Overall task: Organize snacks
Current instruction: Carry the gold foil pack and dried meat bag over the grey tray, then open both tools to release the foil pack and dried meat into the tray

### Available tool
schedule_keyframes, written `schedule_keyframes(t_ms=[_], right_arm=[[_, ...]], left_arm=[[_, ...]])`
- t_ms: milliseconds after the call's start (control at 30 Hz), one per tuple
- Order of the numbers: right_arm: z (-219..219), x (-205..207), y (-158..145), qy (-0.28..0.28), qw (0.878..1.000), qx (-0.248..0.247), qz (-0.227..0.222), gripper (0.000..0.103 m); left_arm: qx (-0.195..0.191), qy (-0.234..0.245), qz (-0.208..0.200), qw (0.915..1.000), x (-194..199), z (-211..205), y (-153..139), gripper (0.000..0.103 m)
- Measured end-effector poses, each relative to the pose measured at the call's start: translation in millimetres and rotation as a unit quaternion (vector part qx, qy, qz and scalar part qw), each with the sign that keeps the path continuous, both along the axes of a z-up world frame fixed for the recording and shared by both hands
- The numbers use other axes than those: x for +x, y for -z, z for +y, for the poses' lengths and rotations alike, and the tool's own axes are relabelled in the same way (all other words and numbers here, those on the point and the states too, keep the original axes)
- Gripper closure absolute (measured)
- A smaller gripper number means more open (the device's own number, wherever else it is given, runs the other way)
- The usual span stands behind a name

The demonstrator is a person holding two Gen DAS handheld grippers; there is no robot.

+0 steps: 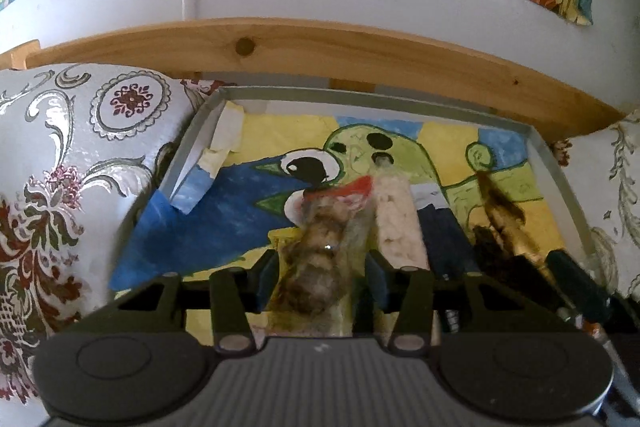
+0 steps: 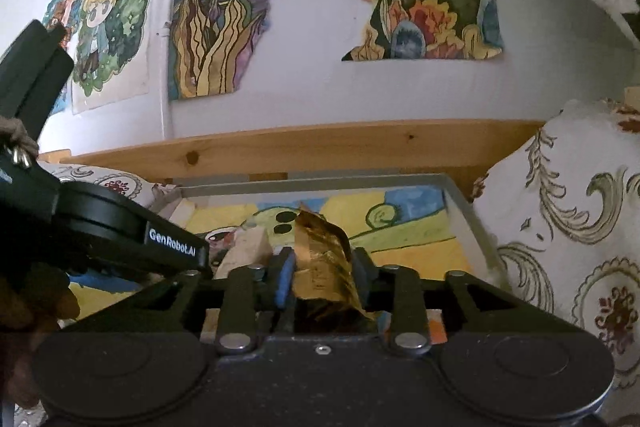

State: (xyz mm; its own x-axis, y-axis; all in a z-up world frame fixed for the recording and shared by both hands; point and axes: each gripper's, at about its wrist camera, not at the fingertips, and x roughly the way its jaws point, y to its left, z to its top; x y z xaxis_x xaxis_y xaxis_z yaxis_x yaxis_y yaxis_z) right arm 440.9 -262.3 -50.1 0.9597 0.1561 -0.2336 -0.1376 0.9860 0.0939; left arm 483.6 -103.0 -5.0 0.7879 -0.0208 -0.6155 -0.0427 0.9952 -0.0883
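Nearest in the left wrist view, the left tongs [image 1: 320,267] are closed on a clear-wrapped snack [image 1: 320,251], a lumpy brown-and-cream bar in crinkly film that runs forward between the blue pads. In the right wrist view, the right tongs [image 2: 322,273] are likewise clamped on a gold foil snack [image 2: 322,259], its wrapper creased, shiny and sticking up to a point. Both seem to be mid-placement: each snack hovers low over the near part of the tray [image 1: 556,163], and the next move probably calls for lowering each one flat beside the others and easing the tongs apart without dragging the thin wrappers. Just beyond the left tongs, to the right of the held bar, a pale puffed bar [image 1: 396,215] lies lengthwise on the tray floor (its surface looks grainy, like rice cake). The tray is shallow, grey-rimmed and lined with a painted paper sheet [image 1: 224,211] in blue, yellow and green. It sits on a bed, between patterned pillows [image 1: 76,163] left and right, soft and embossed. Farther off runs a wooden headboard rail [image 1: 320,43], then a white wall hung with paintings [image 2: 240,7].
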Motion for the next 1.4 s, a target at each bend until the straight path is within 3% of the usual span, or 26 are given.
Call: schedule_keyframes(t_ms=[133, 267, 600, 800, 1100, 1400], right_arm=[[0, 0, 0, -0.003, 1.000, 0.011, 0.002, 0.048], [0, -3, -3, -0.004, 1.000, 0.015, -0.002, 0.040], [1, -21, -27, 0.005, 1.000, 0.003, -0.007, 0.019], [-2, -48, -55, 0.013, 1.000, 0.016, -0.018, 0.003], [6, -106, -86, 0.014, 0.999, 0.010, -0.033, 0.001], [11, -169, -94, 0.003, 0.999, -0.001, -0.032, 0.001]], left_arm=[[-0.012, 0.000, -0.012, 0.9999, -2, 2, -3, 0.039], [-0.021, -0.001, -0.024, 0.9995, -6, 3, -6, 0.035], [-0.040, -0.056, -0.078, 0.9946, -45, 24, -19, 0.004], [-0.063, -0.092, -0.101, 0.9885, -78, 44, -32, 0.001], [-0.079, -0.115, -0.140, 0.9802, -154, 67, -44, 0.000], [-0.097, -0.135, -0.142, 0.9758, -227, 93, -37, 0.000]])
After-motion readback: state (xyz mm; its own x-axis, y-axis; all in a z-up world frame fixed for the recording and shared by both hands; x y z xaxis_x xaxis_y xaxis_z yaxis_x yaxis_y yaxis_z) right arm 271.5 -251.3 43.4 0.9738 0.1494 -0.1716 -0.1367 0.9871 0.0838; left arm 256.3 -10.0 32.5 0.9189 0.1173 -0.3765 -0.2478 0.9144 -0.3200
